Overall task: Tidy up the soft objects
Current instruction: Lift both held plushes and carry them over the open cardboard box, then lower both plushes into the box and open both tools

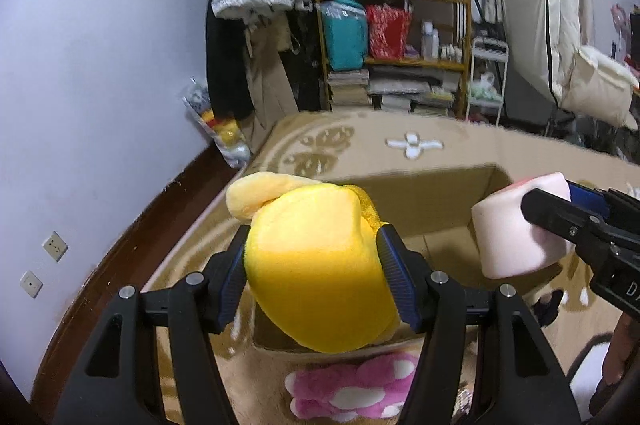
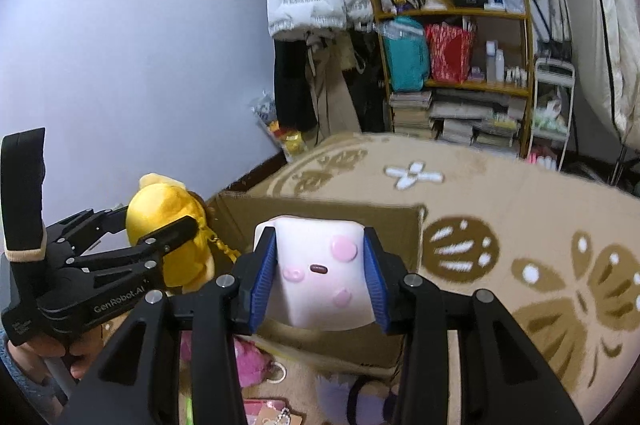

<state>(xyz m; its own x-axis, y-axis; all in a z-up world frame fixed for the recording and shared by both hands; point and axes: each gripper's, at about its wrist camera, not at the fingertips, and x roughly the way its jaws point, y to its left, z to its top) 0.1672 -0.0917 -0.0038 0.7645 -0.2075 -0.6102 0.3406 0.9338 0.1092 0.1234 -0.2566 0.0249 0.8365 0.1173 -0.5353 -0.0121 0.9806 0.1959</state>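
Two toys are in my grip: my left gripper [image 1: 316, 269] clamps a yellow plush [image 1: 316, 265], my right gripper [image 2: 322, 275] squeezes a white marshmallow plush [image 2: 320, 265], both held above the open cardboard box [image 1: 432, 201] on the beige rug [image 2: 540, 225].

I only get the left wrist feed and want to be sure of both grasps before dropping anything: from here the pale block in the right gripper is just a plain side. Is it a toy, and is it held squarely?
Observer: It is a toy. The right wrist view shows the white plush cube has a face with pink cheeks and a small dark mouth, pinched between both blue pads.
Operator: Does my yellow plush have anything hanging off it?
Observer: Yes, a gold chain dangles from the yellow plush toward the cardboard box.
Operator: Anything on the floor near me?
Observer: A small metal ring lies by the pink plush, in front of the box.
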